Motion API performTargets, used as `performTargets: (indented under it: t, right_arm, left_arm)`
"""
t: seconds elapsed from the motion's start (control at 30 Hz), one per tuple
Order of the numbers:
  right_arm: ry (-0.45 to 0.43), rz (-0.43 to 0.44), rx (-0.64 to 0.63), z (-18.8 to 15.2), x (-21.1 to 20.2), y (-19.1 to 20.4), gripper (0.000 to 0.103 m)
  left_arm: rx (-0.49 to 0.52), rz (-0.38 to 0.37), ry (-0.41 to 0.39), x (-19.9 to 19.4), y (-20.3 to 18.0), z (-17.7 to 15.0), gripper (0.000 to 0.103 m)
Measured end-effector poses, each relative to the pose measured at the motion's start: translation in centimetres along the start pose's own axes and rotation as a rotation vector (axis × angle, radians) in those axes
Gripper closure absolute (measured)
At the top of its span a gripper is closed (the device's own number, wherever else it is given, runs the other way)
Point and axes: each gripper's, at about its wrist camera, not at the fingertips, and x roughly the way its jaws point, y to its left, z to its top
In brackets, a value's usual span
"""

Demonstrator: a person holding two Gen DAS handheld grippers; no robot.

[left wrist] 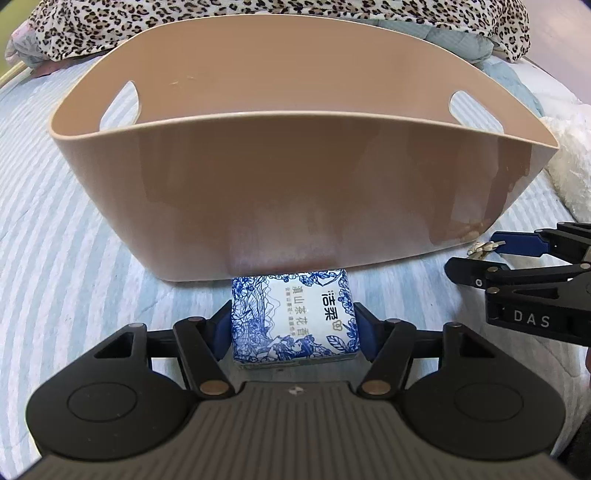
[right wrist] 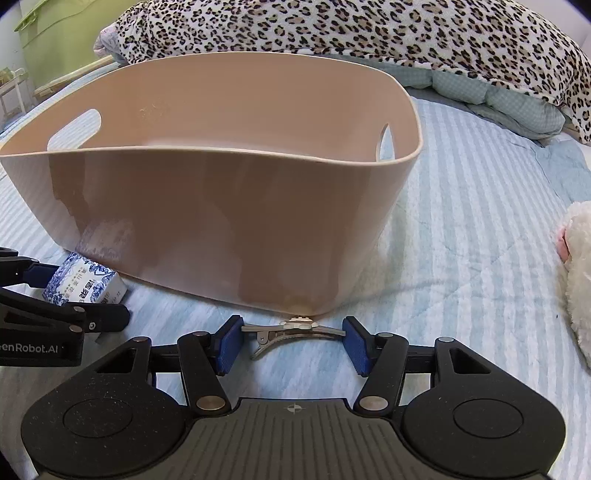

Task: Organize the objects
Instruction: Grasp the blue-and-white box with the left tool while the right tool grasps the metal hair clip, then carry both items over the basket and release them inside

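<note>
A beige plastic basket (left wrist: 295,177) with cut-out handles stands on the striped bedspread; it also shows in the right wrist view (right wrist: 221,221). My left gripper (left wrist: 293,326) is shut on a blue-and-white tissue pack (left wrist: 295,321) that lies on the bed against the basket's front wall; the pack also shows in the right wrist view (right wrist: 86,284). My right gripper (right wrist: 291,341) has its blue pads at both ends of a metal hair clip (right wrist: 291,332) lying at the basket's near corner. The right gripper also appears in the left wrist view (left wrist: 517,258).
A leopard-print blanket (right wrist: 369,33) and a pale blue quilt (right wrist: 498,99) are heaped behind the basket. A white plush toy (right wrist: 576,266) lies on the bed to the right. The striped bedspread (right wrist: 461,240) stretches around the basket.
</note>
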Motion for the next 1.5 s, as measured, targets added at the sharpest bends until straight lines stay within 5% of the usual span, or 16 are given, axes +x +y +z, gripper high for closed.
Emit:
performTargets:
  t: [0.67, 1.17, 1.5]
  right_arm:
    - [-0.102, 0.018, 0.082, -1.0, -6.7, -2.9, 0.048]
    - [-0.367, 0.054, 0.159, 3.1, -12.1, -3.6, 0.048]
    - [-0.420, 0.081, 0.223, 7.4, -10.4, -2.6, 0.048]
  left_arm:
    - [0.013, 0.000, -0.064, -6.4, -1.3, -0.4, 0.037]
    - [-0.010, 0.068, -0.340, -13.6, -0.2, 3.2, 0.037]
    - [-0.056, 0.115, -0.392, -11.1, -1.1, 7.8, 0.037]
